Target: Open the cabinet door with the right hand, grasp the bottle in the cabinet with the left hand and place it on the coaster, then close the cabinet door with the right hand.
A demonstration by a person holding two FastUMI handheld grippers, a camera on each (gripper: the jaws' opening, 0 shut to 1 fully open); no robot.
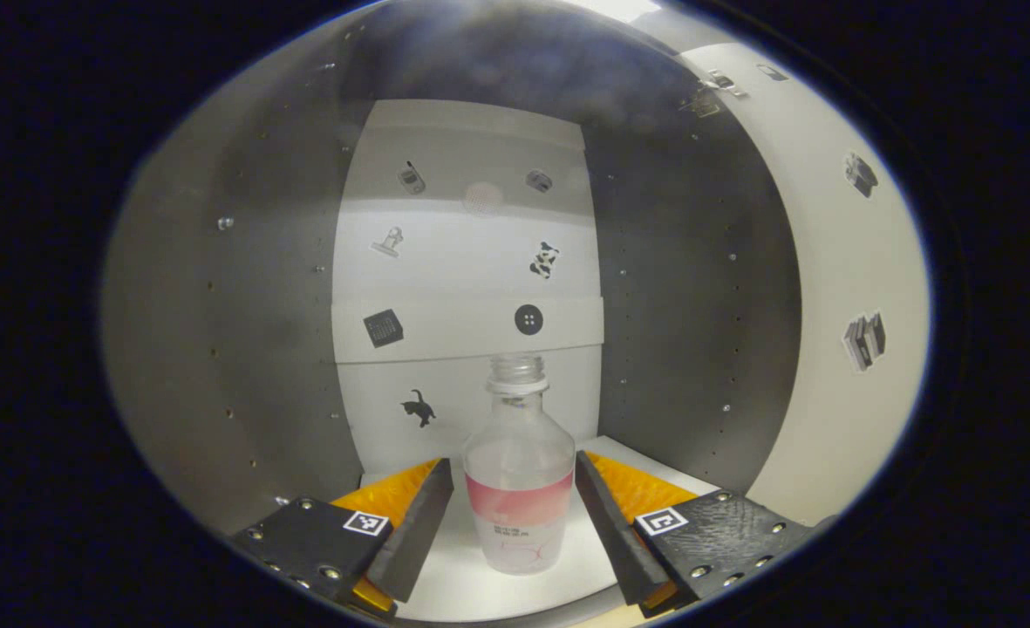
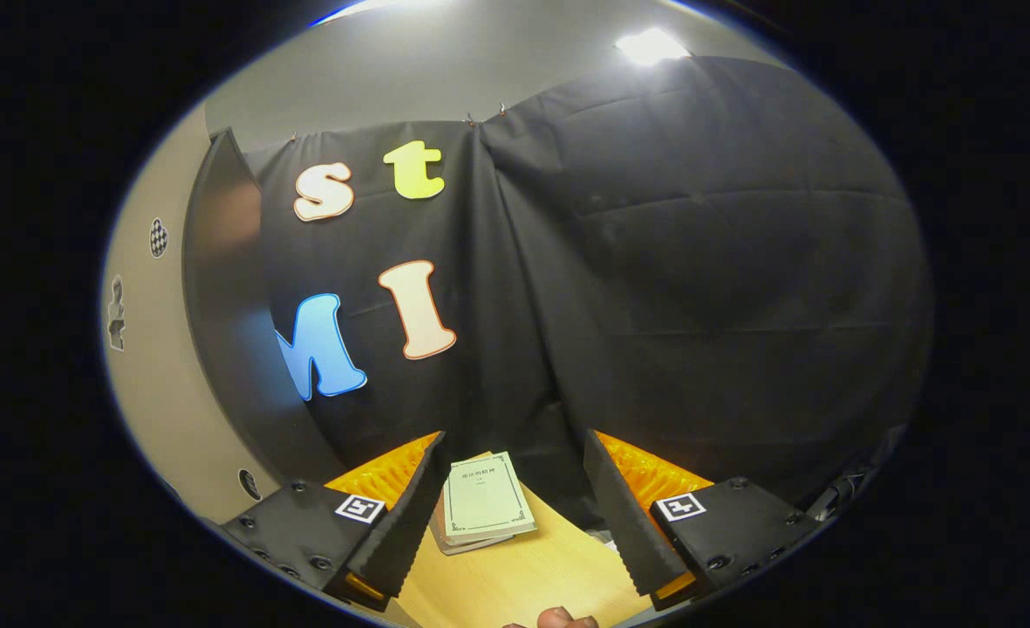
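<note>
In the left gripper view a clear plastic bottle point(image 1: 519, 488) with a pink label band stands upright on the white cabinet floor point(image 1: 471, 593). My left gripper point(image 1: 515, 515) reaches into the cabinet, open, with one finger on each side of the bottle and a small gap showing on both sides. The open cabinet door point(image 1: 837, 288) swings out at the right, with stickers on its inner face. In the right gripper view my right gripper point(image 2: 515, 515) is open over a wooden table point(image 2: 532, 584) and holds nothing.
Grey cabinet side walls point(image 1: 244, 349) close in on both sides of the bottle; a white back panel point(image 1: 467, 262) with stickers lies behind. In the right gripper view, booklets point(image 2: 484, 510) lie on the table, the cabinet's side point(image 2: 144, 349) stands left, and a fingertip point(image 2: 558, 619) shows at the bottom.
</note>
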